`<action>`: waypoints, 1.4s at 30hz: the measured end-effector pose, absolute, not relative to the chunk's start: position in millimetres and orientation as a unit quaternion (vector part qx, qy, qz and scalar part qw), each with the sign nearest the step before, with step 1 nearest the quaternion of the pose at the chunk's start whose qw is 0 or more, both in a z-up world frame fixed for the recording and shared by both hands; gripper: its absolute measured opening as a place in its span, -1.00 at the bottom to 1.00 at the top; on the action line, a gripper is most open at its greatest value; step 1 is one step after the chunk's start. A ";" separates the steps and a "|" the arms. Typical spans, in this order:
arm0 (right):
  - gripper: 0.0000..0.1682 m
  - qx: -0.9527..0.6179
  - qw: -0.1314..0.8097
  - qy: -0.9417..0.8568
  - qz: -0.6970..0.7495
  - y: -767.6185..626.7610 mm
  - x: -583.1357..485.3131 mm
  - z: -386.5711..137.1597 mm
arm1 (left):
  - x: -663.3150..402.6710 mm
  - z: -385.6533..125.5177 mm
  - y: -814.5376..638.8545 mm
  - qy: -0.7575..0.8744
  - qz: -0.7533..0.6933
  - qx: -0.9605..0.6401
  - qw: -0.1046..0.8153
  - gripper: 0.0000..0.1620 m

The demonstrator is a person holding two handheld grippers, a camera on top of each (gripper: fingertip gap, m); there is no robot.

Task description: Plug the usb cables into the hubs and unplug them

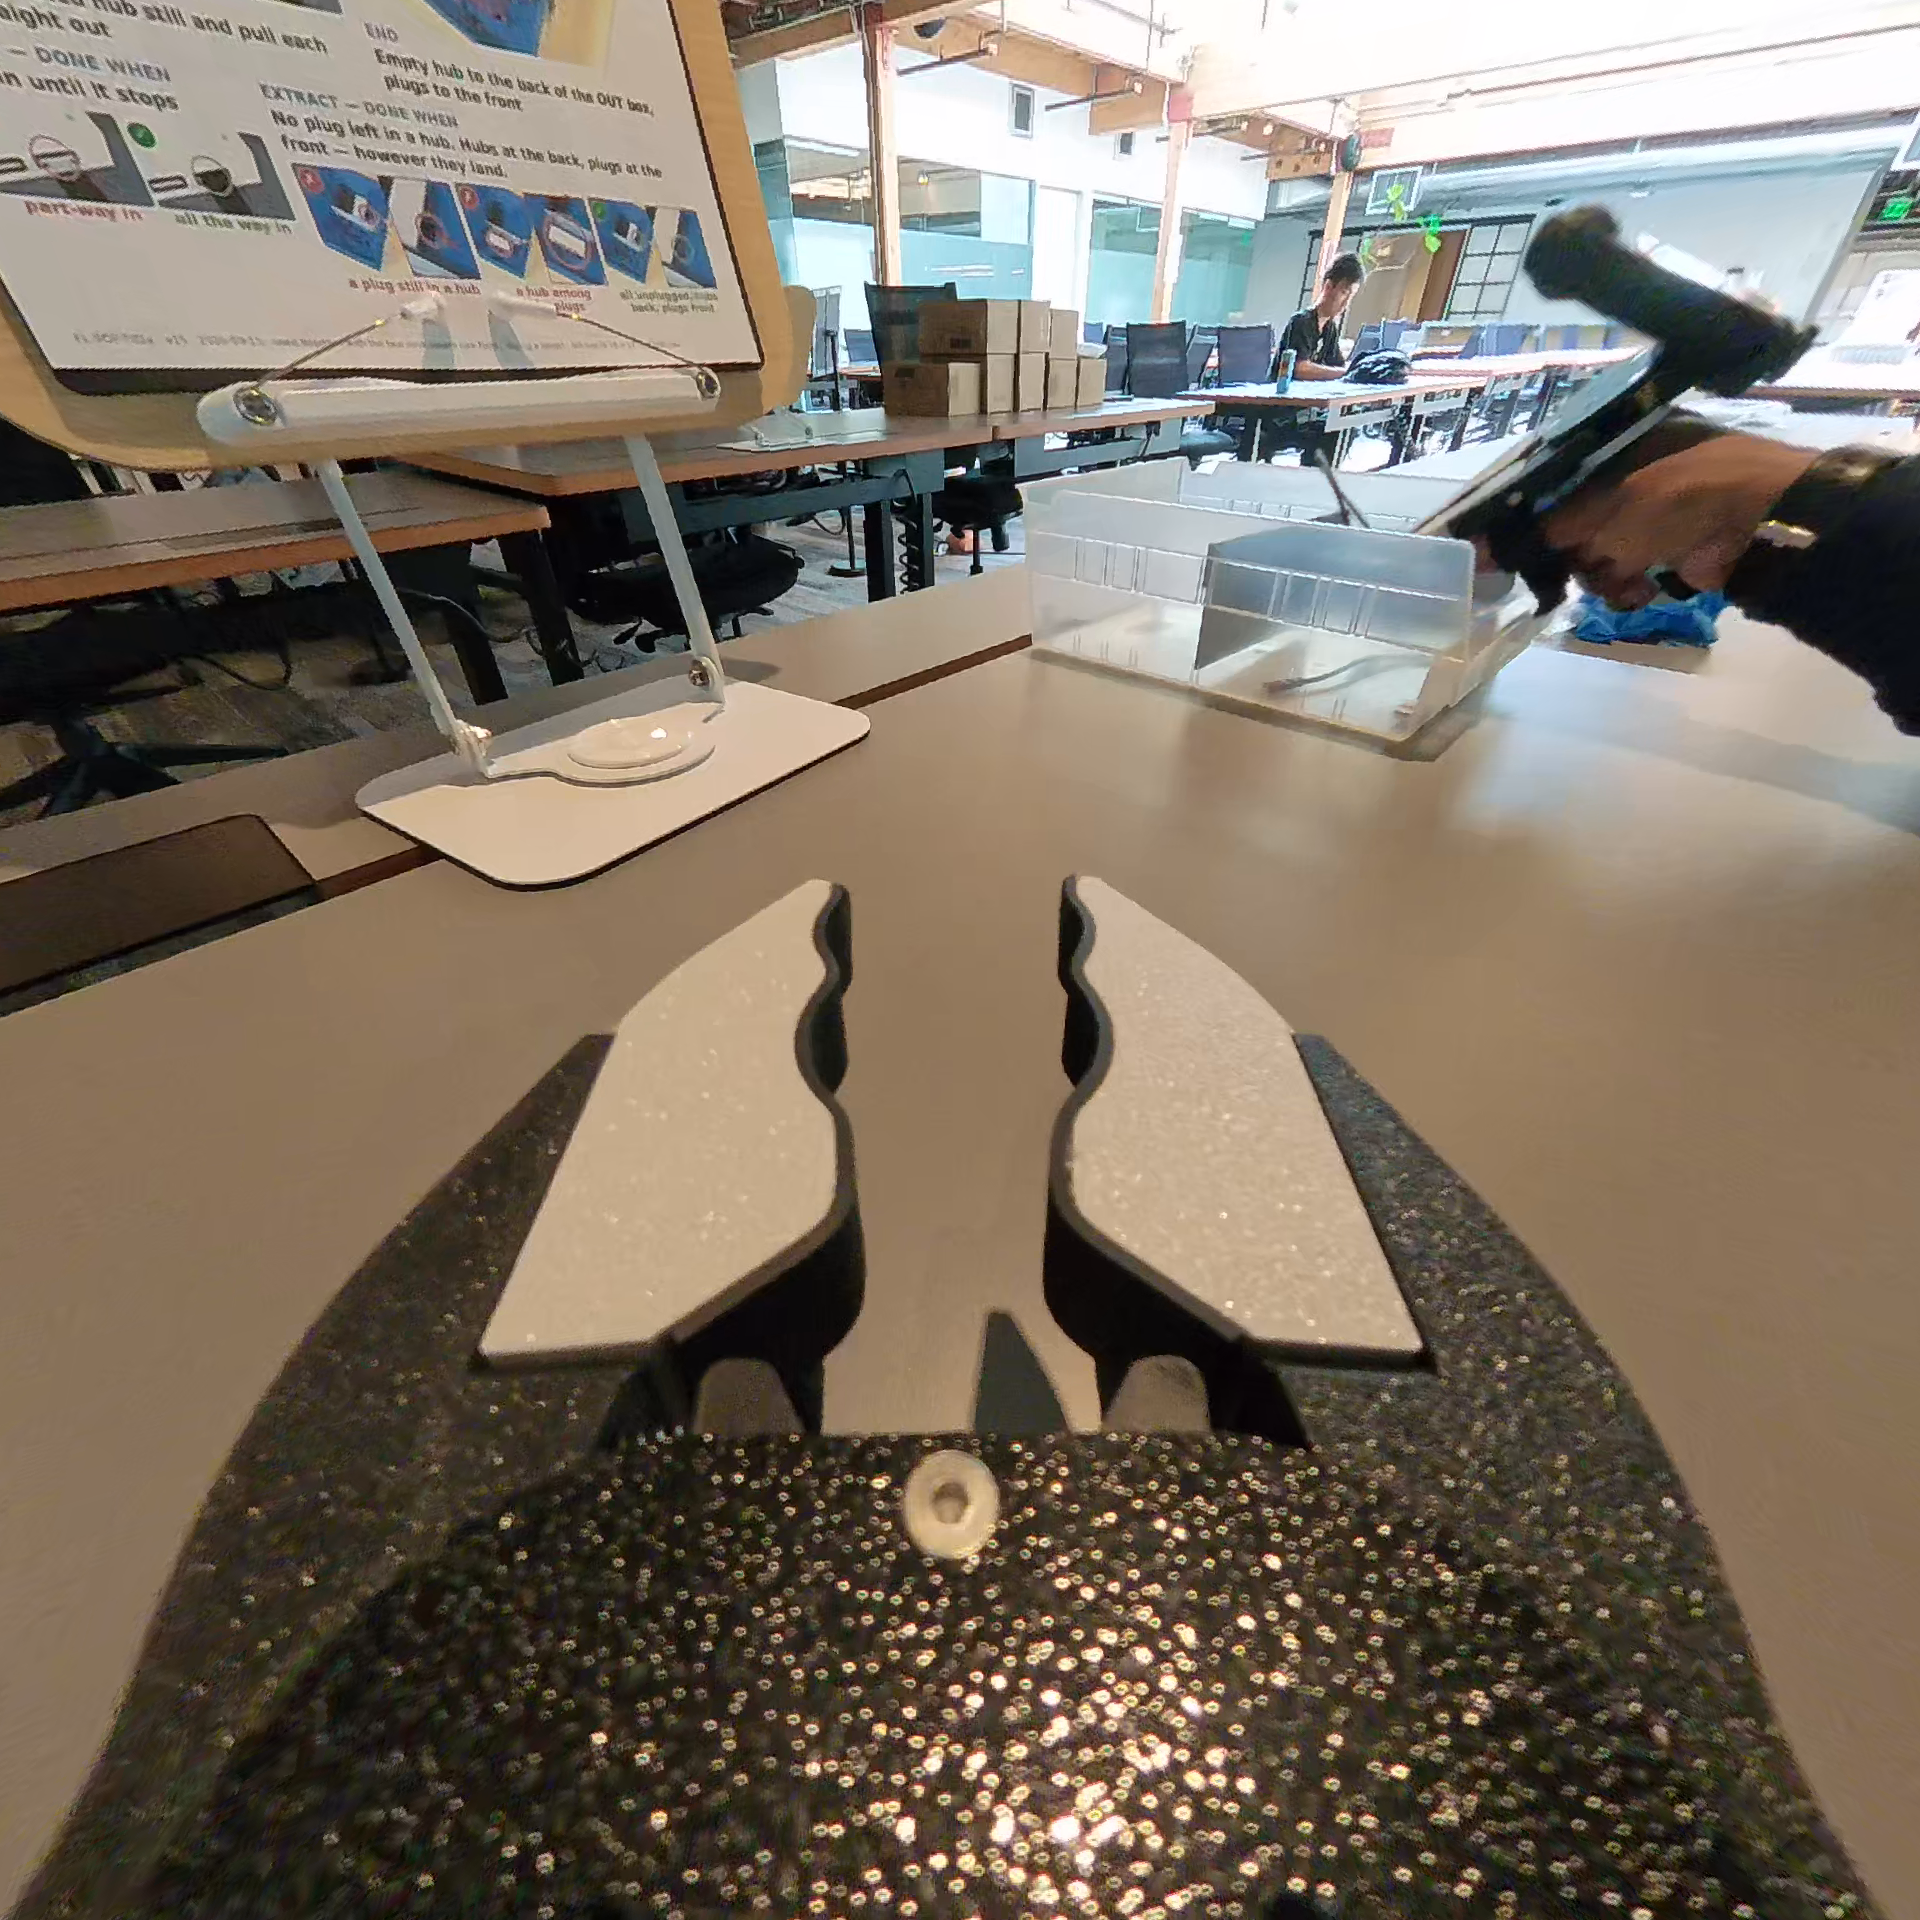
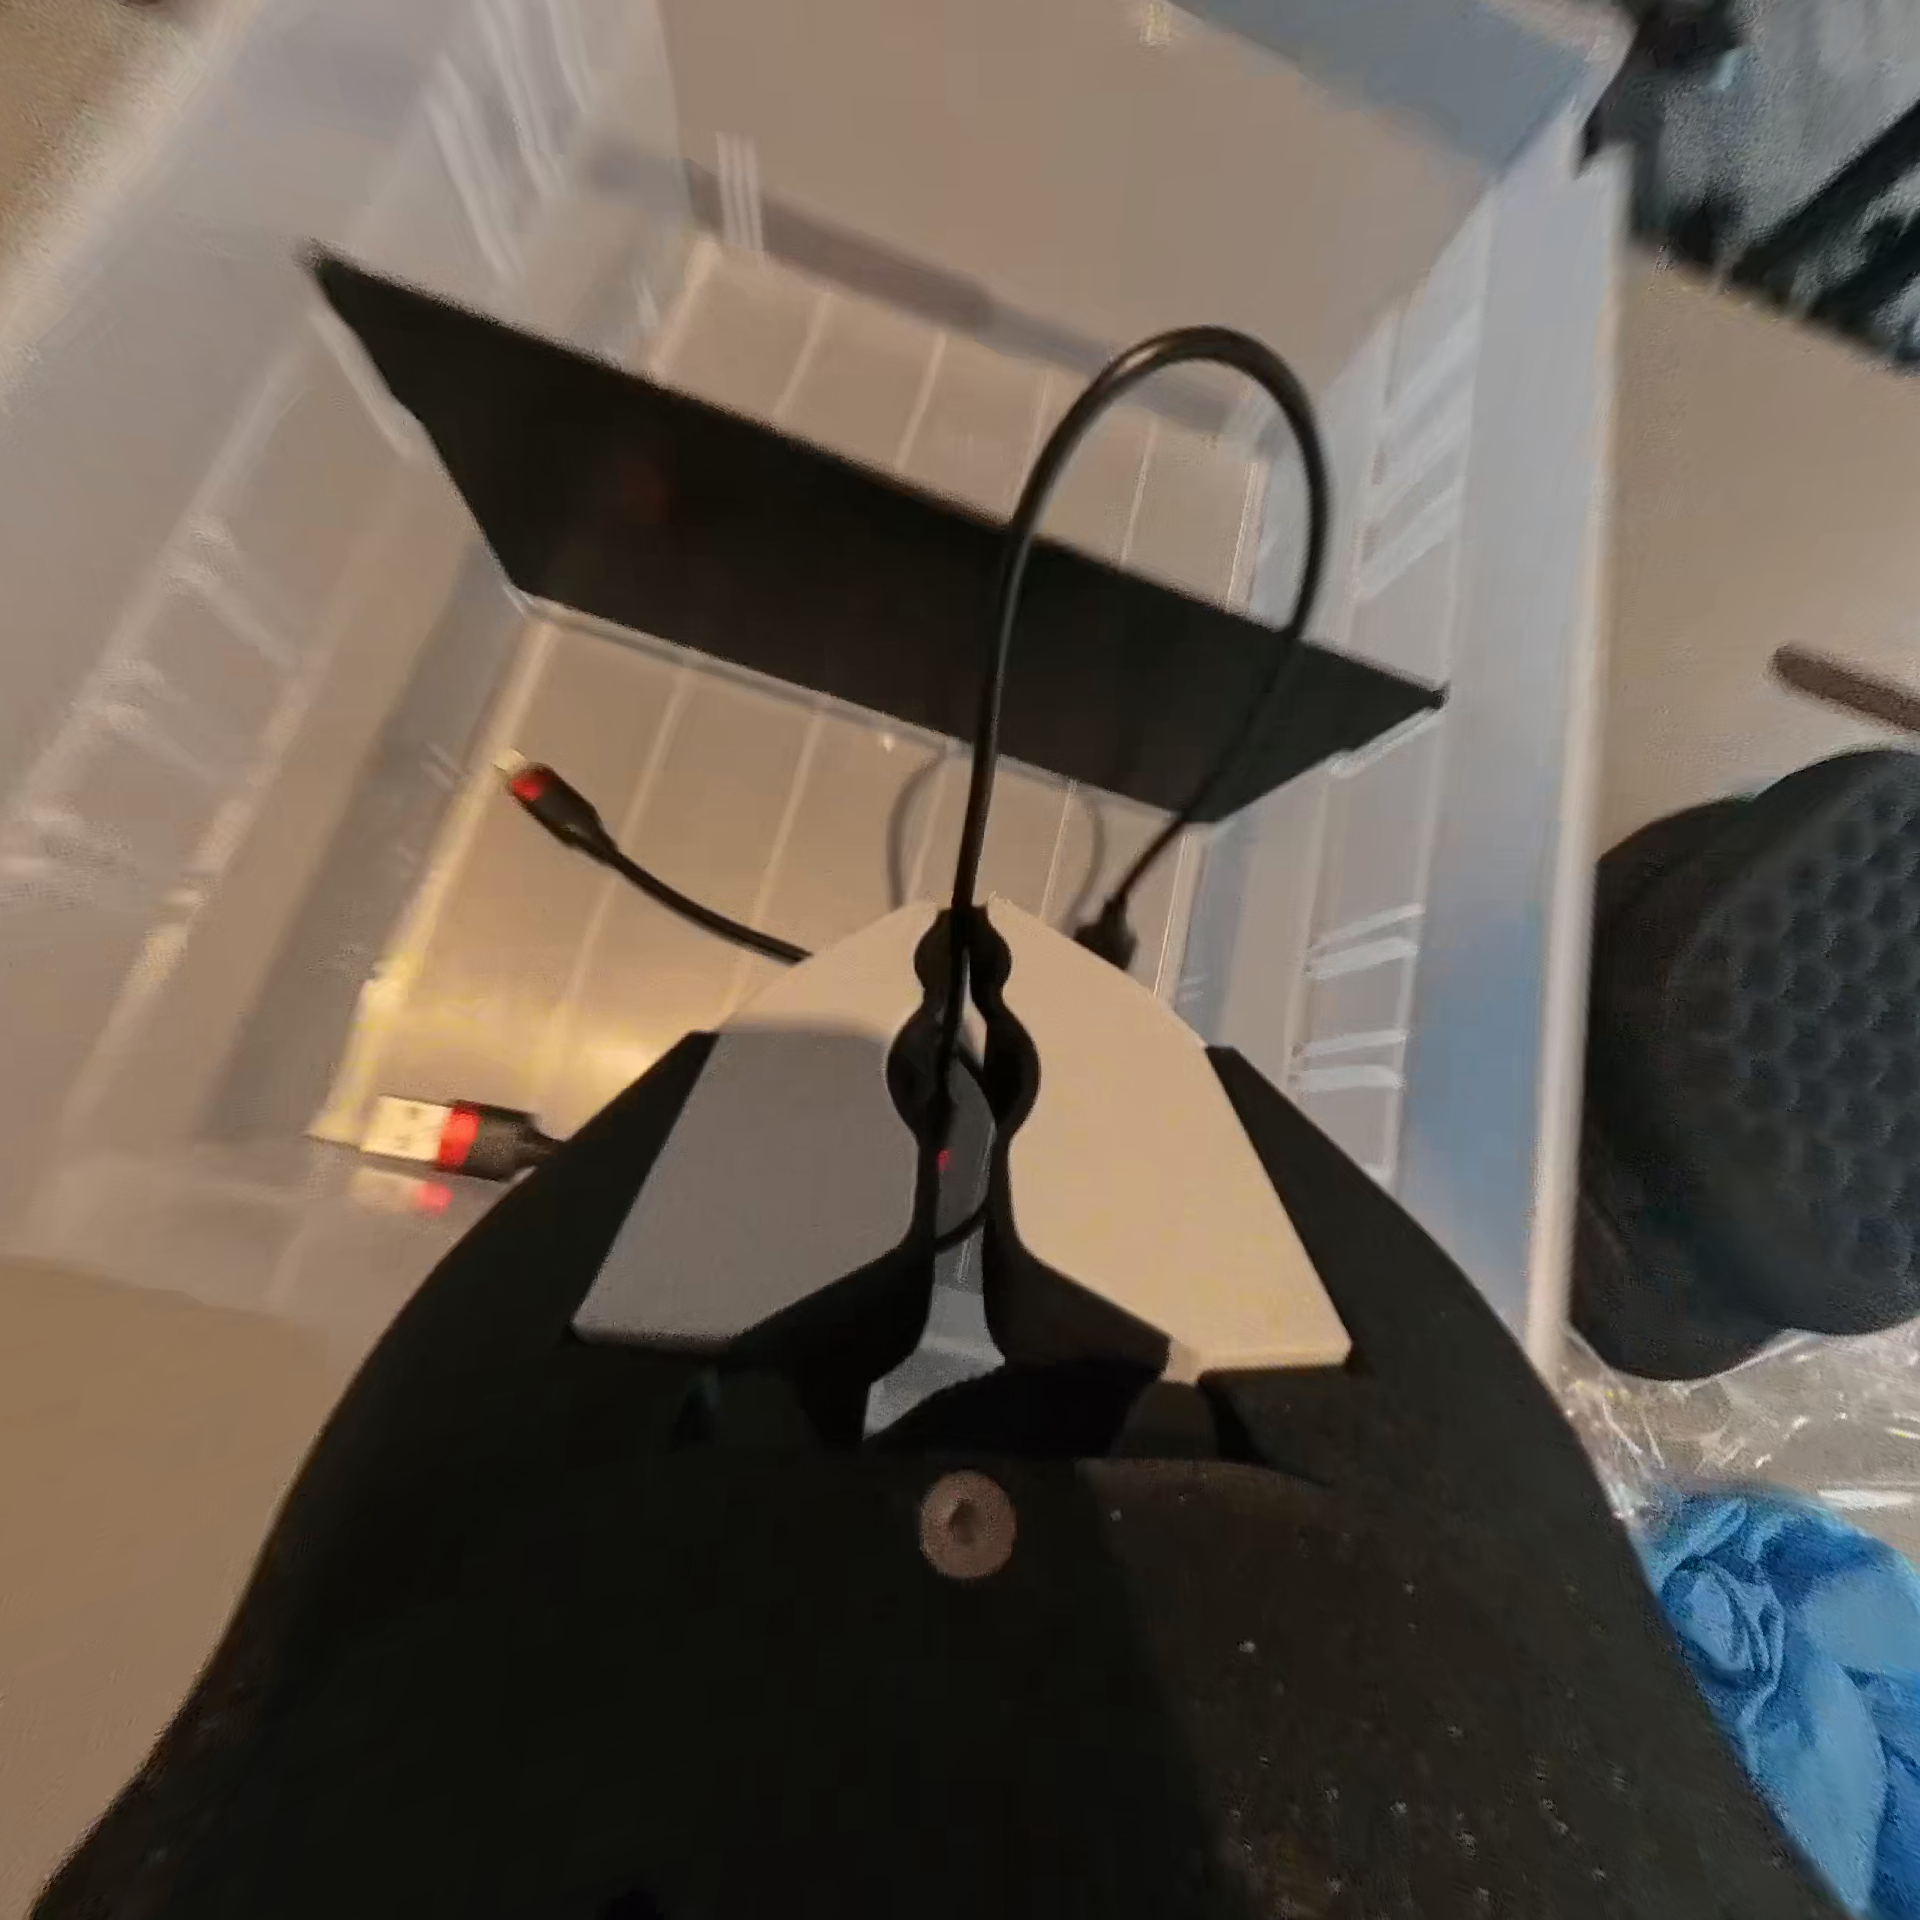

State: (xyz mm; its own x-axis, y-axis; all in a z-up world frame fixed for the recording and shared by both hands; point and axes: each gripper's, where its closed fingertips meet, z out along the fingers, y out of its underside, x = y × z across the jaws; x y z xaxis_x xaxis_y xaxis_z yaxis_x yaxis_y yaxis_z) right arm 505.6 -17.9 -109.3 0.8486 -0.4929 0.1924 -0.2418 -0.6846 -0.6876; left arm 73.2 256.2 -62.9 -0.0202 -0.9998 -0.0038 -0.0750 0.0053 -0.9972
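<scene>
A thin black cable [image 2: 1288, 499], smooth and round, is pinched between the right gripper [image 2: 971, 920] at its very tips, the jaws pressed together on it. From the pinch the cable rises, arches over in a tall loop and drops back to a dark plug [image 2: 1112, 930] just behind the right finger. A tail of the same cable runs down through the scalloped gap between the fingers [image 2: 1132, 1132], whose flat faces are pale grey on a black, grainy body.

All this hangs over a clear plastic bin [image 2: 1455, 644] with ribbed walls. A flat dark divider [image 2: 831, 561] crosses it, splitting it in two. In the near compartment lie two more plugs: one with a silver metal end and a red collar [image 2: 442, 1132] by the front wall, and a smaller red-tipped one [image 2: 551, 805] farther in, its black lead curving under the gripper. (Blur hides what sits in the far compartment.)

Right of the bin rest a black object with a honeycomb texture [image 2: 1766, 1081], crumpled blue material [image 2: 1787, 1662] and clear crinkled film [image 2: 1662, 1455].

The left gripper [image 1: 956, 914] is held low over a smooth grey table [image 1: 1351, 987], well apart from the bin, its jaws spread and holding nothing. Its body is black and glittery, the finger faces sparkly silver. Beyond it to the left stands a white metal stand [image 1: 623, 769] with thin wire legs, propping a printed sheet [image 1: 364, 177] on a wooden board.
</scene>
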 end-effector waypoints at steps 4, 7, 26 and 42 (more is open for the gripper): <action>-0.97 -0.846 0.494 0.135 -0.150 -4.0 459.3 -39.7 | 72.8 -56.5 245.7 0.516 -0.528 -0.498 0.456 -0.54; -0.97 -0.791 0.610 0.036 -0.027 12.5 378.6 12.8 | 72.3 -45.3 224.9 0.506 -0.606 -0.462 0.405 -0.53; -0.97 -0.756 0.490 -0.298 0.316 76.3 62.0 -66.5 | 84.1 -44.1 140.0 0.576 -0.655 -0.361 0.329 -0.30; -0.48 -0.756 0.526 -0.258 0.292 95.9 69.3 -73.5 | 66.3 -28.6 192.6 0.534 -0.626 -0.410 0.394 -0.99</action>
